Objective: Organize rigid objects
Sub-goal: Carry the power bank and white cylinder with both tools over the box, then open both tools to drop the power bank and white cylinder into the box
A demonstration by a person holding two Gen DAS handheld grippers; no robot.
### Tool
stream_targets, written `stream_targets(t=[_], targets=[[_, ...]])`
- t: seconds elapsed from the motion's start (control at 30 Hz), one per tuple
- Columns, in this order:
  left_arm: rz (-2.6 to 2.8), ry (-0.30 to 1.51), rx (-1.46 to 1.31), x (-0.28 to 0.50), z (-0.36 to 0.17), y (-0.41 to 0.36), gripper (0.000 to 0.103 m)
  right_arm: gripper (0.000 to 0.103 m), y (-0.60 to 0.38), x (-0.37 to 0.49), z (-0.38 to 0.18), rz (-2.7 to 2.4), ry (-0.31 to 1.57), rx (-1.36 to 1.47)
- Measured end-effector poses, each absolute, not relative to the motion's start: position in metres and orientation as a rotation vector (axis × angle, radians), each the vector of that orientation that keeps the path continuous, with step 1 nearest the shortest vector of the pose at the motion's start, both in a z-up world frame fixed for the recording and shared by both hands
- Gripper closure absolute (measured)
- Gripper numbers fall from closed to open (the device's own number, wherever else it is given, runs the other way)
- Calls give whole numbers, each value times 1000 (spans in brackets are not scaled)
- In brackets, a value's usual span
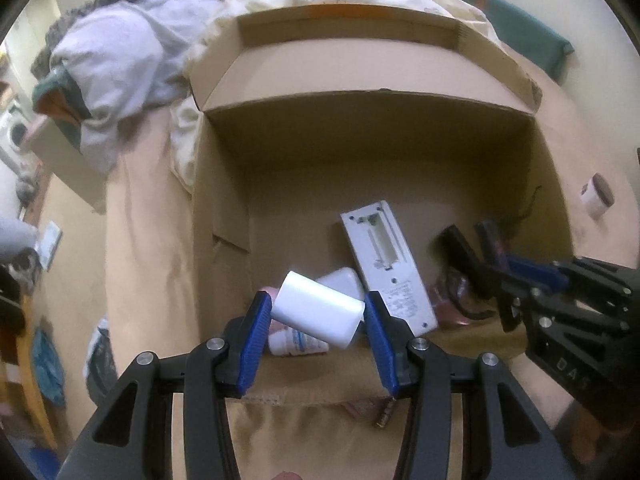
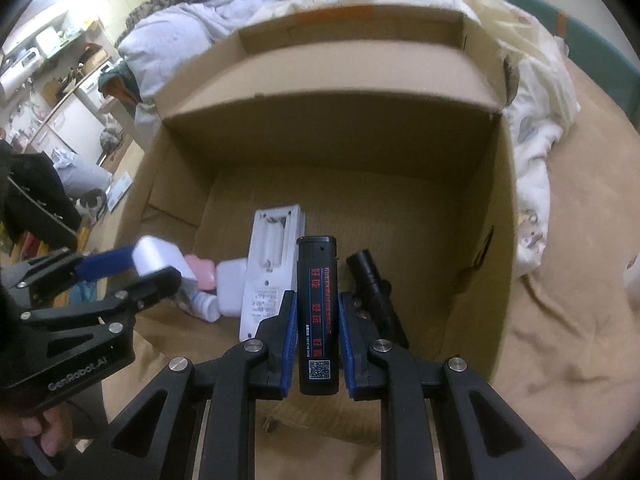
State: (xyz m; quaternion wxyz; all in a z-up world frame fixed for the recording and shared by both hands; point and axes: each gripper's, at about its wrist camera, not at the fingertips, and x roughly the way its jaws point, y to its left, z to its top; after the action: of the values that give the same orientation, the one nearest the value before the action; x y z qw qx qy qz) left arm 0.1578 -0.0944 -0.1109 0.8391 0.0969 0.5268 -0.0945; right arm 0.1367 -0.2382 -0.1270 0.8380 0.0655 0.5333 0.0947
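A white, rounded plastic case [image 1: 318, 309], smooth and unmarked, sits tilted between the blue-padded fingers of the left gripper [image 1: 316, 322], which clamp it by its two ends above the near-left corner of an open cardboard box [image 1: 224, 184]. The right gripper [image 2: 318, 344] holds a black rectangular battery pack [image 2: 317, 312] lengthwise, its fingers pressed against both long sides; the pack carries red lettering on a dark blue label and a QR code near its lower end, and hangs over the box's near wall. On the box floor lie a white remote control [image 1: 386, 264] turned face down with its battery bay uncovered, a second white case [image 1: 343, 281] touching it, a pink item [image 2: 199, 270], a small white bottle [image 2: 206, 306] on its side and a black cylindrical flashlight [image 2: 374, 288]. The box rests on a bed with a tan sheet [image 2: 560, 280], crumpled pale bedding [image 2: 200, 28] heaped behind it. A small white jar with a dark lid [image 1: 597, 196] lies on the sheet outside the box's right wall.
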Motion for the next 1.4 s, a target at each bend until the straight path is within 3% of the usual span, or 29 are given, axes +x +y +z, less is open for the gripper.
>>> stream_targets(t=[0.37,1.33,1.4], targets=[[-161,1214,153,165,-132,-85,59,82,-235,135,-140,202,1179,141],[-186,1218,263,157,-137,-97,59,81,-244,136,-134,192,1166,210],[-182,1206,271,156,-135,-99,51,77,-246,136,-133,191,1162,231]])
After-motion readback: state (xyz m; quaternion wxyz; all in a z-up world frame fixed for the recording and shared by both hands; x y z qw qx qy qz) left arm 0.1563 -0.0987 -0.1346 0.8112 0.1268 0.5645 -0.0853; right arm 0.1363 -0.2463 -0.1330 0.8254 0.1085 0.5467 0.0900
